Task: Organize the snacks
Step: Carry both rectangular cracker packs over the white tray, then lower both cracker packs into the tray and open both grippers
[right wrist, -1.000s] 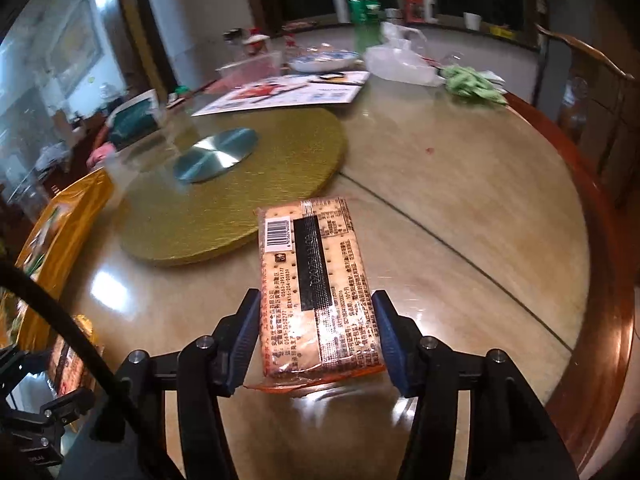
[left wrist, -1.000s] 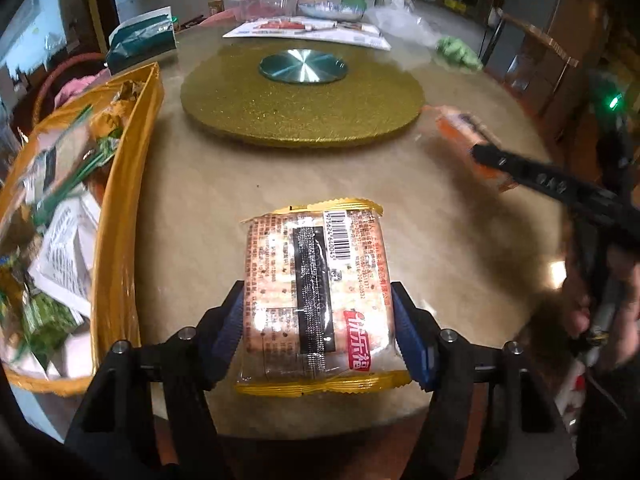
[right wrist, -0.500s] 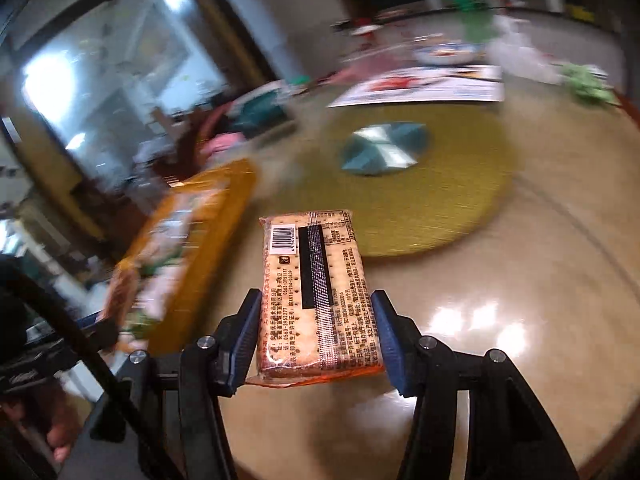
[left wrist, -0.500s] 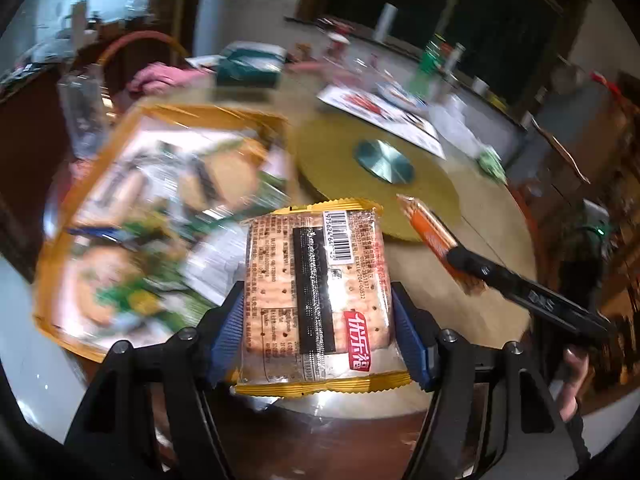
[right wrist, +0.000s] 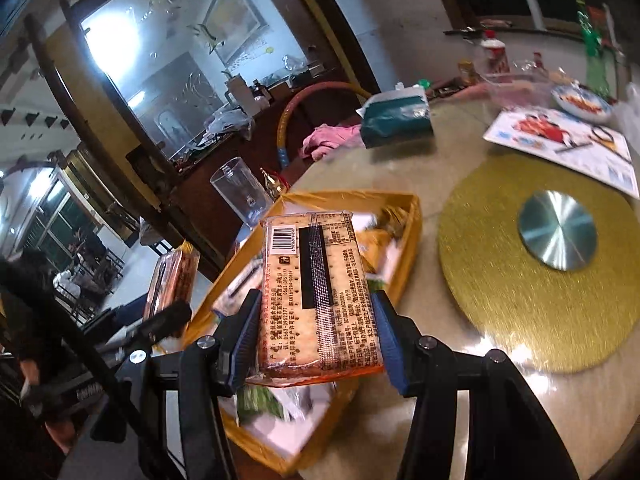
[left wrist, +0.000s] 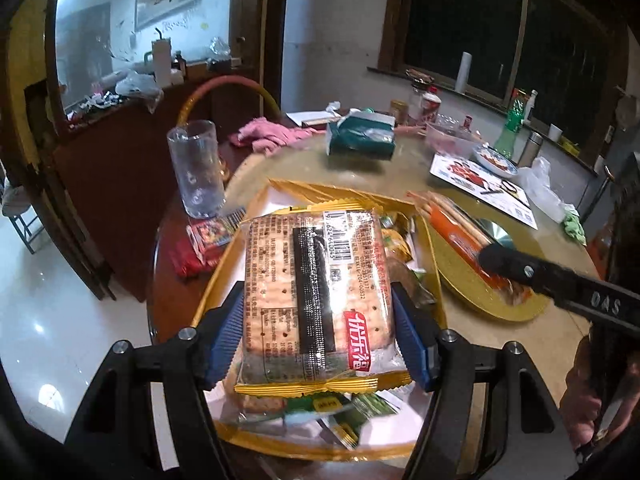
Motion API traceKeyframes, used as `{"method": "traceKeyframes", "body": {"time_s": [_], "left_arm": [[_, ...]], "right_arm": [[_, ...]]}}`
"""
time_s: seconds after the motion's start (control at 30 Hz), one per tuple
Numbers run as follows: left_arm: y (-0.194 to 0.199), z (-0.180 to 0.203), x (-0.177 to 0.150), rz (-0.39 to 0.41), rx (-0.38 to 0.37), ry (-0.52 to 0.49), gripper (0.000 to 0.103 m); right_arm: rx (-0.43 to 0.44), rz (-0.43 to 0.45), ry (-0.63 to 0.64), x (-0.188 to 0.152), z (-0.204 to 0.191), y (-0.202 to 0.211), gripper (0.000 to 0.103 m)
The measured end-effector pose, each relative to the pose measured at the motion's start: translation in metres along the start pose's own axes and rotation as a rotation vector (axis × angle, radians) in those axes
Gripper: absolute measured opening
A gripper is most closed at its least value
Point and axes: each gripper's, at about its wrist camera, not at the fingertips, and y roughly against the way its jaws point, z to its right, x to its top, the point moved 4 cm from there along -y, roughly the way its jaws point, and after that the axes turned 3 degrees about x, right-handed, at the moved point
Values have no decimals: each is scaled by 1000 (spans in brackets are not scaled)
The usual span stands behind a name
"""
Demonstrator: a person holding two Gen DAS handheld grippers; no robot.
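Over the gold tray [left wrist: 224, 292] now, not bare tabletop as a second ago: left gripper [left wrist: 318, 320] clamps the yellow-edged cracker pack [left wrist: 316, 296], right gripper [right wrist: 314, 320] clamps the orange-edged cracker pack [right wrist: 316, 292]. Both carried across; release into tray likely next.

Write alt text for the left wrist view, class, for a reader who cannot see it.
The left gripper holds a yellow-edged cracker packet in its jaws above a gold tray of snacks on a round table. At right, the right gripper carries an orange-edged cracker packet; a clear glass stands left of the tray.
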Motion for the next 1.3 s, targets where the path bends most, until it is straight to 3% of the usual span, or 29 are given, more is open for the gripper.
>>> {"method": "traceKeyframes", "body": {"time_s": [0.23, 0.33, 0.7, 0.93, 1.1, 1.2, 1.3], "left_arm": [[-18, -15, 9, 3, 40, 7, 69], [-30, -21, 14, -16, 25, 25, 69], [-94, -33, 29, -147, -7, 45, 70], [-120, -34, 20, -210, 41, 24, 70], [-129, -33, 15, -251, 71, 1, 71], [-120, -32, 14, -232, 58, 7, 83], [-103, -26, 15, -173, 44, 6, 90]], "right_arm": [[-25, -24, 4, 19, -5, -36, 55], [-41, -40, -19, 26, 0, -54, 54], [-128, -118, -22, 44, 14, -120, 54], [-170, -165, 65, 37, 3, -145, 55], [-195, -157, 117, 36, -5, -141, 58], [-194, -115, 128, 38, -12, -120, 64], [-200, -35, 130, 36, -20, -85, 80]]}}
